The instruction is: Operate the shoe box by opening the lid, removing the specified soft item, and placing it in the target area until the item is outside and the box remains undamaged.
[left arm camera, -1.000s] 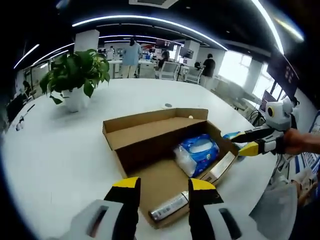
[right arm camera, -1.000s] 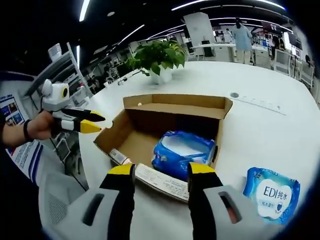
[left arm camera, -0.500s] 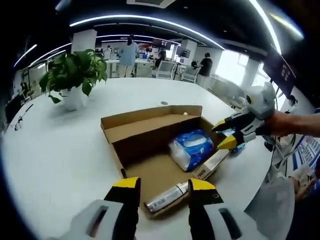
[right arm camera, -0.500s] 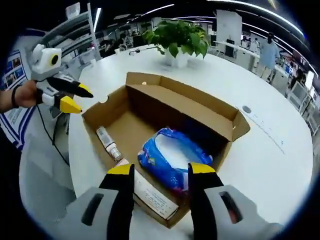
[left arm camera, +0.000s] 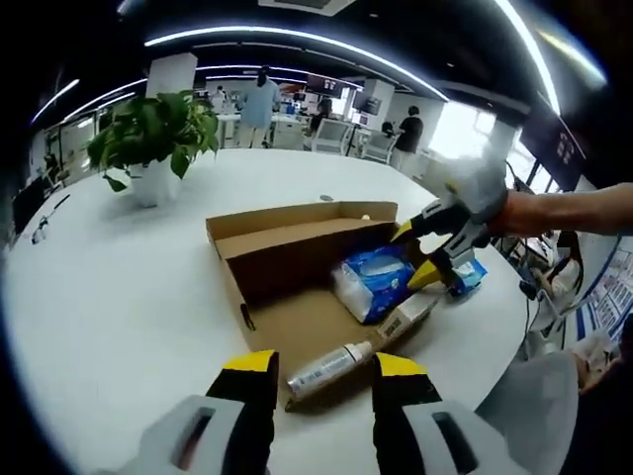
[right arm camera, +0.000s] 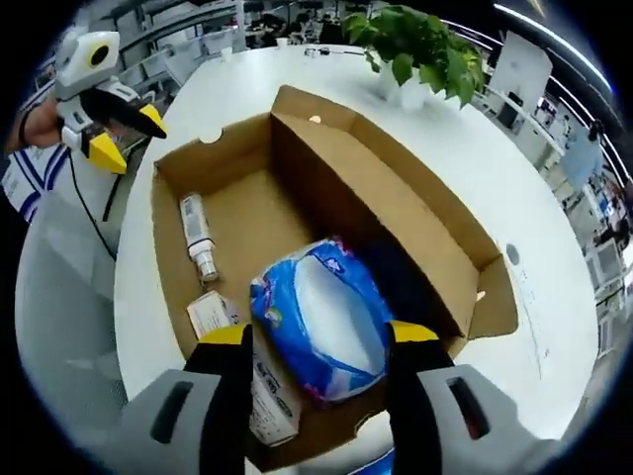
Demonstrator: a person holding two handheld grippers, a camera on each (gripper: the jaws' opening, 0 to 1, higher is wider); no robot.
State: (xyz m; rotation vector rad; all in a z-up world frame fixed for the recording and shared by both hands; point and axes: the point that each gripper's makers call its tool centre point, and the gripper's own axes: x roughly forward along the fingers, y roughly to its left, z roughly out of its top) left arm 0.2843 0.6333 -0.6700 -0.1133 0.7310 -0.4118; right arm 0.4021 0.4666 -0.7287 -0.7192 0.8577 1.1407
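The brown cardboard shoe box (left arm camera: 247,259) lies open on the white table, its lid flap (right arm camera: 381,203) folded back. Inside lie a soft blue-and-white pack (right arm camera: 318,317), a small spray bottle (right arm camera: 198,236) and a flat white carton (right arm camera: 252,381). My right gripper (right arm camera: 319,334) hangs open just above the blue pack (left arm camera: 374,279), one jaw on each side of it; I cannot tell if it touches. In the left gripper view it (left arm camera: 410,255) reaches in from the right. My left gripper (left arm camera: 321,381) is open with nothing in it, held off the box's near end (right arm camera: 129,139).
A second blue pack (left arm camera: 467,277) lies on the table beside the box, behind the right gripper. A potted plant (left arm camera: 153,134) stands further back on the round table (left arm camera: 109,287). People and desks fill the far office. The table edge (right arm camera: 124,297) runs close to the box.
My right gripper has swung in over the open box and come down over the blue pack. The left gripper stays open off the box's end.
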